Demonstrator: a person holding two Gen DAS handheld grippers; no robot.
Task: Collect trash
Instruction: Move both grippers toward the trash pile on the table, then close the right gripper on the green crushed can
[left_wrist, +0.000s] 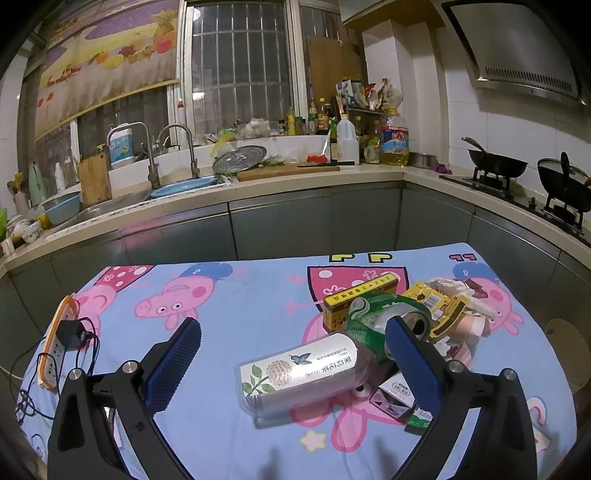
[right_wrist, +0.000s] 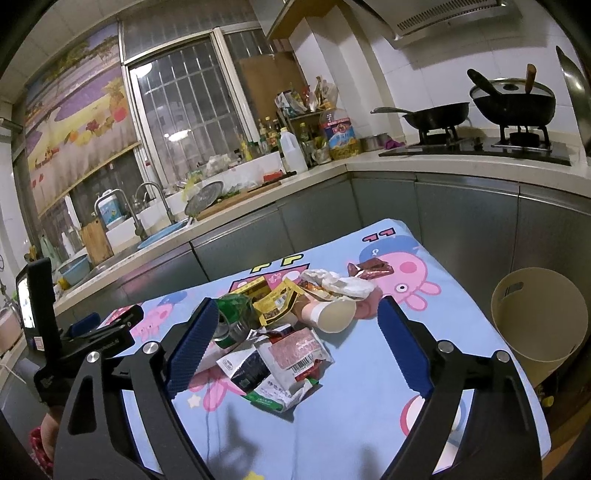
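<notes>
A heap of trash lies on the blue cartoon cloth (left_wrist: 229, 295). In the left wrist view a clear tea bottle (left_wrist: 299, 373) lies on its side between the open jaws of my left gripper (left_wrist: 291, 354), untouched. Behind it are a crushed green can (left_wrist: 388, 317), a yellow box (left_wrist: 358, 299) and yellow wrappers (left_wrist: 439, 302). In the right wrist view my right gripper (right_wrist: 295, 339) is open and empty over crumpled wrappers (right_wrist: 291, 354), with the green can (right_wrist: 232, 314), a paper cup (right_wrist: 332, 314) and white tissue (right_wrist: 340, 282) beyond.
A beige bin (right_wrist: 539, 317) stands just off the table's right edge. A power strip with a plugged charger (left_wrist: 61, 343) lies at the table's left edge. Grey cabinets, a sink (left_wrist: 184, 184) and a stove with pans (right_wrist: 480, 110) surround the table.
</notes>
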